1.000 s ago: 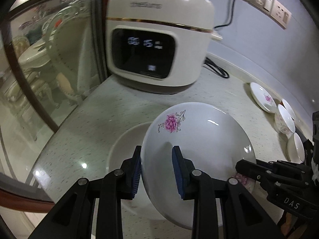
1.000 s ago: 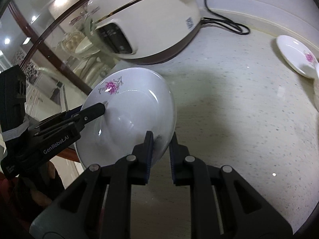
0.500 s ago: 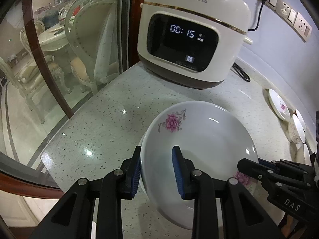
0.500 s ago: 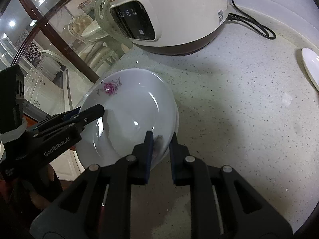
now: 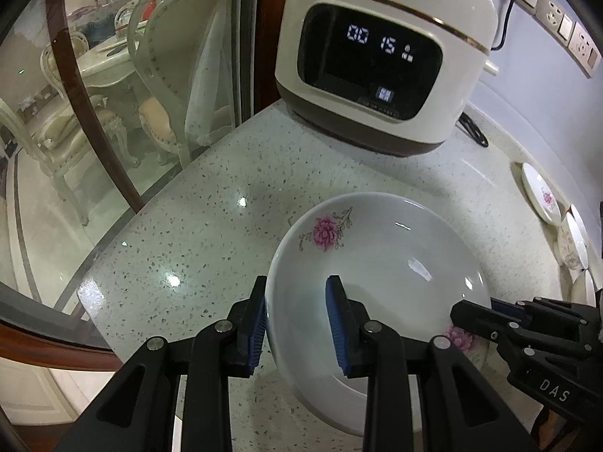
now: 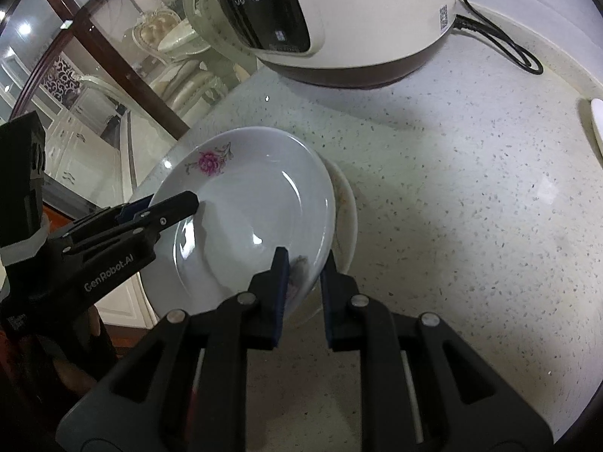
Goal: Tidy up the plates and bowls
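A white plate with pink flowers (image 5: 380,275) (image 6: 248,218) is held at both sides. My left gripper (image 5: 297,320) (image 6: 188,203) is shut on its near-left rim. My right gripper (image 6: 305,286) (image 5: 467,314) is shut on the opposite rim. The plate sits tilted just over a second white plate (image 6: 348,218) that lies on the speckled counter; whether they touch is unclear. More flowered plates (image 5: 541,196) and bowls (image 5: 573,241) stand along the wall at the far right.
A cream rice cooker (image 5: 380,56) (image 6: 331,11) stands at the back, its black cord (image 6: 505,43) trailing to wall sockets (image 5: 550,19). The curved counter edge (image 5: 109,248) and a glass partition (image 5: 113,94) lie to the left.
Both grippers have lowered the plate toward the counter, over the second plate. Both views have pulled back and tilted up, showing more of the rice cooker.
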Tool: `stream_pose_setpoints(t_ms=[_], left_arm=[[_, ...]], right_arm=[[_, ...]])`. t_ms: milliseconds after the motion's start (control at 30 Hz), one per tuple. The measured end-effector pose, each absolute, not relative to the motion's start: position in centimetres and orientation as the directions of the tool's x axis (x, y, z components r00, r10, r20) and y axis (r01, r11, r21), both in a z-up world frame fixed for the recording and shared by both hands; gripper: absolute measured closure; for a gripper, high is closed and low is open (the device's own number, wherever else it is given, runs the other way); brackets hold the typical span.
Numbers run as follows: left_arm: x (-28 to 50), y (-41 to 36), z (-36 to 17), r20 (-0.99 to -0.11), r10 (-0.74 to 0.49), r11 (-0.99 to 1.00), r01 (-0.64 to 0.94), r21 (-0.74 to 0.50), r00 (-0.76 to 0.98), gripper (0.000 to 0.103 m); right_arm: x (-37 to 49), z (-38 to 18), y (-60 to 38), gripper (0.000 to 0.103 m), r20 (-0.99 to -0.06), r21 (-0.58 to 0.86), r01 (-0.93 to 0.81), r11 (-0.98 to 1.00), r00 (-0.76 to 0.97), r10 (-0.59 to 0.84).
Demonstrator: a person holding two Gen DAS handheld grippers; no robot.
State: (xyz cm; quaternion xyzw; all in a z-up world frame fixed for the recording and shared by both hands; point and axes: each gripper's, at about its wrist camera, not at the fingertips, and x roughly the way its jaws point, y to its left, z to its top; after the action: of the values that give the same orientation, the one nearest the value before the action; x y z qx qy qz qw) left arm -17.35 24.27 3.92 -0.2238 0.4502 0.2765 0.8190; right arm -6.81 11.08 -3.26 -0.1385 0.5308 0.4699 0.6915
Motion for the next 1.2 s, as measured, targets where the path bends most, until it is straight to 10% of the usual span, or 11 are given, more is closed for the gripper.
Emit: stream_pose_setpoints(t_ms=[800, 1200], left_arm=[[-17.5, 24.6, 3.3, -0.872, 0.257, 0.752, -0.653, -0.091, 0.418, 0.063], [-14.0, 21.7, 6.0, -0.817, 0.174, 0.834, -0.524, -0.174, 0.549, 0.021]], right_arm=[[-7.7, -1.2, 11.1, 0.048, -0.878, 0.114, -0.852, 0.511, 0.154, 0.453], [-3.1, -2.1, 4.3, 0.03, -0.866, 0.218, -0.659, 0.72, 0.209, 0.453]])
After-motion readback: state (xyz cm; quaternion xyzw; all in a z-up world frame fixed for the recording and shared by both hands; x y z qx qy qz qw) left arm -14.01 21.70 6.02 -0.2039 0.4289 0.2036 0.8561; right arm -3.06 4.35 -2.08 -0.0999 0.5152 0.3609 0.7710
